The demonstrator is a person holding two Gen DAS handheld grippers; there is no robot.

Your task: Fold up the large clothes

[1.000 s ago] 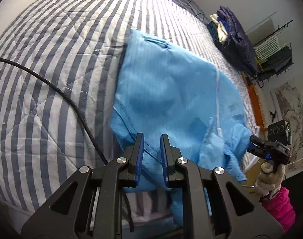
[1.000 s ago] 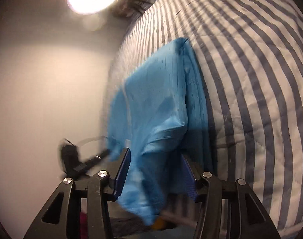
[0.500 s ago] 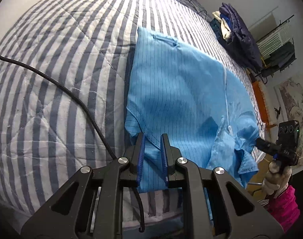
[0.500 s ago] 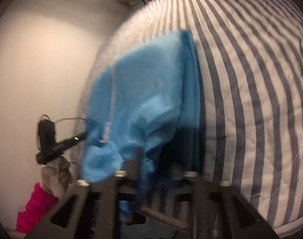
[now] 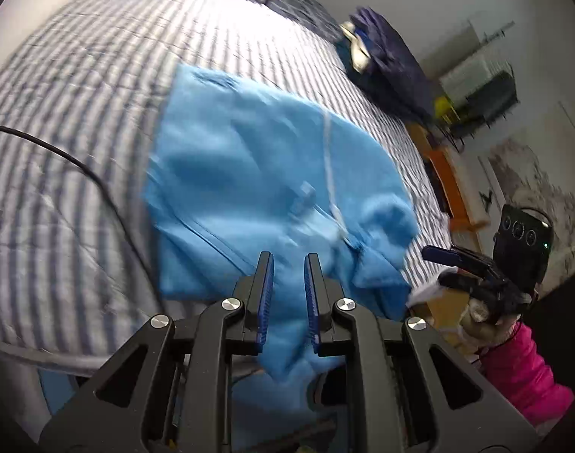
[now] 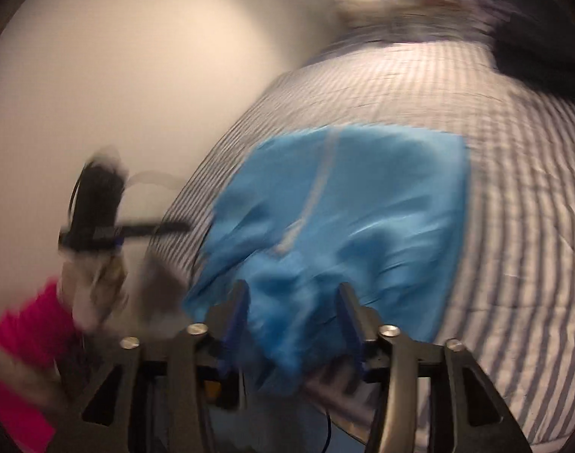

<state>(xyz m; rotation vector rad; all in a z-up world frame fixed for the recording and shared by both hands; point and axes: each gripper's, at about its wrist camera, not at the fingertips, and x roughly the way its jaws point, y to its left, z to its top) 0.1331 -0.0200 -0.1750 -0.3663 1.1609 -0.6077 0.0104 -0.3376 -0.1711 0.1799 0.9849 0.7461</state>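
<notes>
A large light-blue garment (image 5: 257,158) with a white zip lies spread on the striped bed (image 5: 79,75), its near end bunched and hanging over the bed's edge. My left gripper (image 5: 287,255) is narrow, shut on a fold of that near end. In the right wrist view, which is blurred, the garment (image 6: 382,196) slumps between the jaws of my right gripper (image 6: 292,285). Those jaws are opening and their pads stand off the cloth. From the left wrist view the right gripper (image 5: 429,253) sits just beside the garment's right corner, apart from it.
A black cable (image 5: 79,166) crosses the bed to the left of the garment. A dark pile of clothes (image 5: 389,64) lies on the far right of the bed. An orange piece of furniture (image 5: 450,185) and a drying rack (image 5: 487,87) stand beyond. A pink sleeve (image 5: 525,370) shows.
The right jaws spread wide and let go of the bunched cloth, and that gripper rose and rolled level. The left gripper drew up and back, still closed on the near end.
</notes>
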